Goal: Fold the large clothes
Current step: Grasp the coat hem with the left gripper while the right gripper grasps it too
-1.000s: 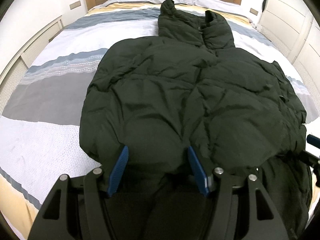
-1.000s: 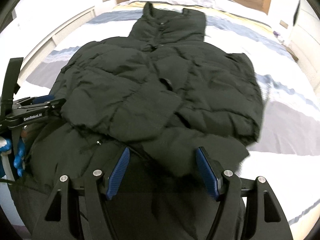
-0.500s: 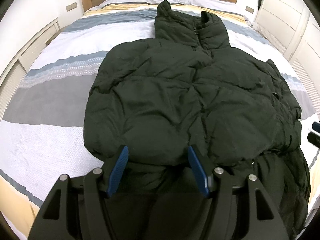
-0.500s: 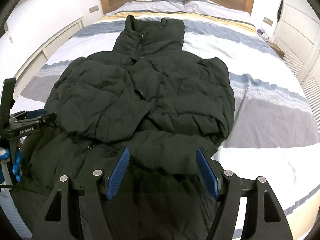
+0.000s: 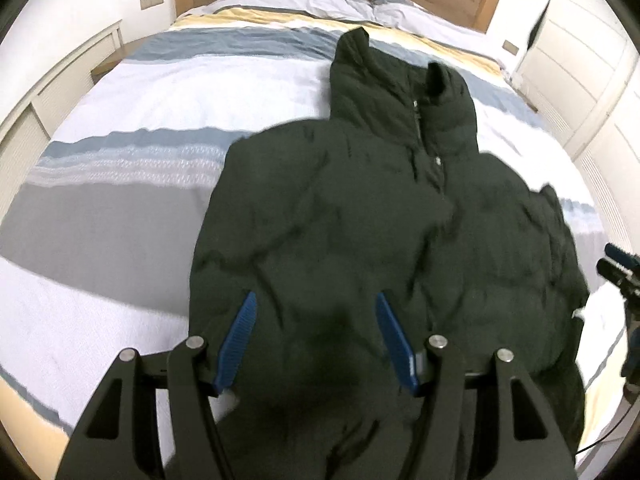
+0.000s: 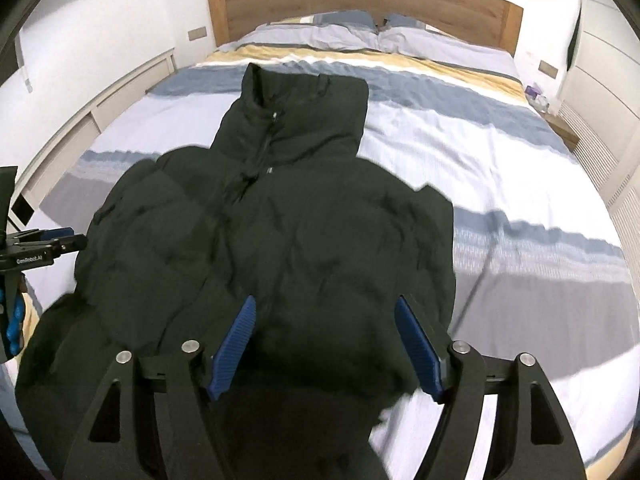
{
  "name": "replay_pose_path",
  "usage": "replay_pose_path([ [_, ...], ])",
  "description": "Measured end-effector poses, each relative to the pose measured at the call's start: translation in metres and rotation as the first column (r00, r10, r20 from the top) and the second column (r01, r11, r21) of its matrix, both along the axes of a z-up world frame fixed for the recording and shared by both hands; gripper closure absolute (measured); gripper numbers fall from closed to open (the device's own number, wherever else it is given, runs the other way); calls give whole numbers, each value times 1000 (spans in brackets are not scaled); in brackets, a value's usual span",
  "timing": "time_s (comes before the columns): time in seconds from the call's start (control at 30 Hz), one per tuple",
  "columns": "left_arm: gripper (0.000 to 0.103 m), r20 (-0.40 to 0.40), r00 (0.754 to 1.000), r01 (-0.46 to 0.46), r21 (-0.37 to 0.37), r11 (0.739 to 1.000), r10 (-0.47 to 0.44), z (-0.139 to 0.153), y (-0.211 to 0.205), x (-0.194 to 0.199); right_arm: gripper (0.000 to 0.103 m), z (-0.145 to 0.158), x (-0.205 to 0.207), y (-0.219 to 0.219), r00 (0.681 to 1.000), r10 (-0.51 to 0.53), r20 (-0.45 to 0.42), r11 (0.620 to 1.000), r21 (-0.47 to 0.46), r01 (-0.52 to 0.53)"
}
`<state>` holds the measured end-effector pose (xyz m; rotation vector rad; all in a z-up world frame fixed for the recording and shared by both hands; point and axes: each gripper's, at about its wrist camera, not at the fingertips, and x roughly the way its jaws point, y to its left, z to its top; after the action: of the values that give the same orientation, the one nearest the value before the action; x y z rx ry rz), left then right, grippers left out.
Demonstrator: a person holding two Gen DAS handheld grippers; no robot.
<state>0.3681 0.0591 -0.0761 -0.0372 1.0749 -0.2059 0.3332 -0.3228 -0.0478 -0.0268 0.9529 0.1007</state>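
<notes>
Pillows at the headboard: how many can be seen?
2. One pillow lies left of centre against the headboard, the other pillow right of it, touching. Others may be hidden behind them.

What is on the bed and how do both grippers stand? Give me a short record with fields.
garment: dark puffer jacket, spread front up, zipper closed, collar toward the headboard
surface: striped bed
sleeves: folded in over the body
left gripper: jaws open, holding nothing, over the jacket's lower left part
right gripper: jaws open, holding nothing, over the lower right part
sharpness: both views motion-blurred
</notes>
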Motion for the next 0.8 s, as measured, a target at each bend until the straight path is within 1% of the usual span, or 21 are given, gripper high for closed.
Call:
replay_pose_path([
  [0.07, 43, -2, 1000, -5, -27, 1000, 5, 3, 0, 21, 23, 0, 18, -5, 1000, 6, 8, 1000, 14, -6],
  [0.17, 43, -4, 1000, -13, -98, 995, 12, 5, -2, 60, 23, -2, 52, -14, 1000, 17, 15, 999, 50, -18],
  [0.23, 43, -5, 1000, -20, -126, 992, 20, 5, -4, 81, 23, -3, 75, -19, 1000, 21, 20, 997, 71, -23],
  [0.27, 43, -8, 1000, -29, -131, 991, 28, 4, -6, 95, 23, -3, 88, -22, 1000, 22, 23, 996, 81, -24],
  [0.37, 43, -10, 999, -47, -115, 992, 47, -1, -12, 138, 23, -4, 126, -31, 999, 14, 29, 993, 115, -17],
  [0.47, 43, -7, 998, -63, -150, 987, 63, -7, -18, 182, 23, -8, 160, -39, 1000, -2, 31, 988, 153, -3],
  [0.57, 43, -17, 996, -94, -229, 969, 92, -15, -22, 221, 23, -17, 195, -41, 999, -12, 34, 988, 155, 6],
  [0.63, 43, -42, 993, -117, -296, 948, 110, -24, -25, 244, 23, -24, 217, -40, 1000, -11, 26, 985, 173, 7],
  [0.7, 43, -66, 988, -151, -331, 931, 137, -35, -28, 265, 23, -32, 239, -38, 1000, -12, 18, 982, 188, 9],
  [0.8, 43, -87, 984, -179, -384, 906, 158, -48, -33, 285, 23, -38, 267, -34, 1000, -18, 15, 976, 215, 15],
])
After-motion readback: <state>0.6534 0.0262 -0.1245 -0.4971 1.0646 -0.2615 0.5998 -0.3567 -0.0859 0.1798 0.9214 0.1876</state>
